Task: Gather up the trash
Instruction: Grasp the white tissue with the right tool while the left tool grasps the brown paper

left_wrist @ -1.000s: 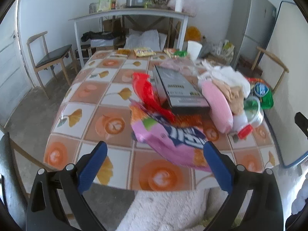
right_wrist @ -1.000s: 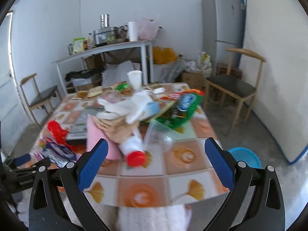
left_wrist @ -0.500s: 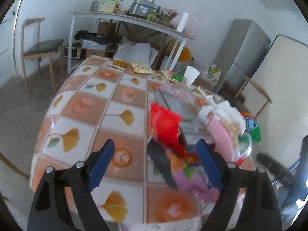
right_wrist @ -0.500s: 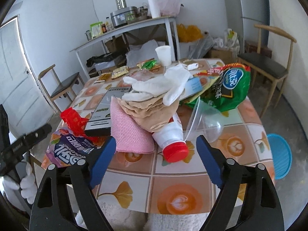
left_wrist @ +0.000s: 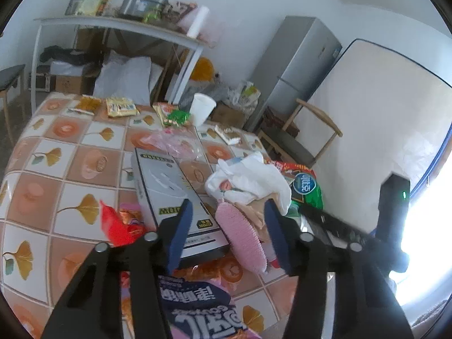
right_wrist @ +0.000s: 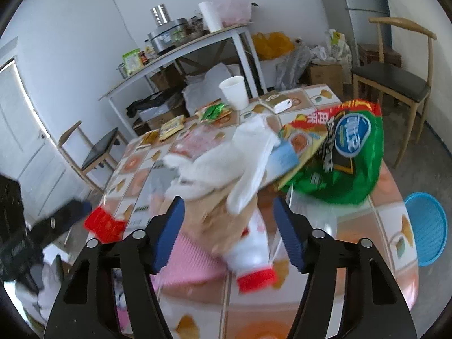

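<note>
Both of your hand-held grippers, left hand-held gripper [left_wrist: 227,230] and right hand-held gripper [right_wrist: 227,227], have just been closing, now half-spread on nothing above the trash pile near the bench [left_wrist: 70,166] near edge: pink ribbed pad [left_wrist: 244,240], white bottle [right_wrist: 250,254]; nothing is collected yet.

Both grippers have pushed in over the pile: the left gripper [left_wrist: 228,226] now frames the pink pad [left_wrist: 244,237] at lower centre, the right gripper [right_wrist: 228,226] the bottle [right_wrist: 251,251], jaws narrowing, touching nothing.

Glossy green snack bag [right_wrist: 347,166], ribbed pink cloth [left_wrist: 244,237], glossy patterned tablecloth [left_wrist: 65,169].
</note>
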A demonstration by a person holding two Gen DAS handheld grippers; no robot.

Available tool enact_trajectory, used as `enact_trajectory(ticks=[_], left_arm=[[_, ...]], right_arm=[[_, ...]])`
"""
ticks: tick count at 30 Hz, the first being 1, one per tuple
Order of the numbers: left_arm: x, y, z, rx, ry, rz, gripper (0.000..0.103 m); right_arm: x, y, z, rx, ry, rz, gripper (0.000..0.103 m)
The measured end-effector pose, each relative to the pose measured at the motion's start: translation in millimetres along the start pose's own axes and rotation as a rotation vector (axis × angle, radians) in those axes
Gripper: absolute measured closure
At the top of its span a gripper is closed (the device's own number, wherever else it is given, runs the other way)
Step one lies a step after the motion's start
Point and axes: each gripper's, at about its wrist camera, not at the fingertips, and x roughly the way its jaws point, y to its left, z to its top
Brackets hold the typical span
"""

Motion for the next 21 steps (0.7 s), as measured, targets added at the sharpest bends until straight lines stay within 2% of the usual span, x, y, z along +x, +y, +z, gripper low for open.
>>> enact_trajectory(ticks=[5, 7, 8, 9, 12, 16, 21], left_arm=[[6.5, -4.5, -2.1, 0.016, 0.035, 0.003, 0.062], [7.3, -6.3, -4.0, 0.021, 0.043, 0.014, 0.062], [7.0, -6.7, -4.8, 0.025, 0.048, 0.020, 0.062], [7.7, -7.5, -4.9, 0.031, 0.051, 0.026, 0.062], [9.7, -10.9, -3.5, 0.057, 0.063, 0.046, 0.062], [15.9, -21.7, 4.8, 0.096, 0.082, 0.037, 0.062], [31.2, -52.6, 14.3, 0.219, 0.130, 0.018, 0.062]], right_arm=[[33.5, -7.7, 30.3, 0.019, 0.019, -0.057, 0.049], [50.9, -14.1, 35.4, 0.038, 0.065, -0.080, 0.062], [58.5, -17.4, 36.1, 0.053, 0.097, -0.065, 0.078], [61.3, -19.3, 36.4, 0.064, 0.117, -0.051, 0.098], [51.1, -19.6, 37.3, 0.077, 0.088, 0.009, 0.101], [11.2, -21.9, 49.2, 0.106, -0.033, 0.166, 0.102], [-48.5, -44.4, 59.0, 0.141, -0.178, 0.252, 0.102]])
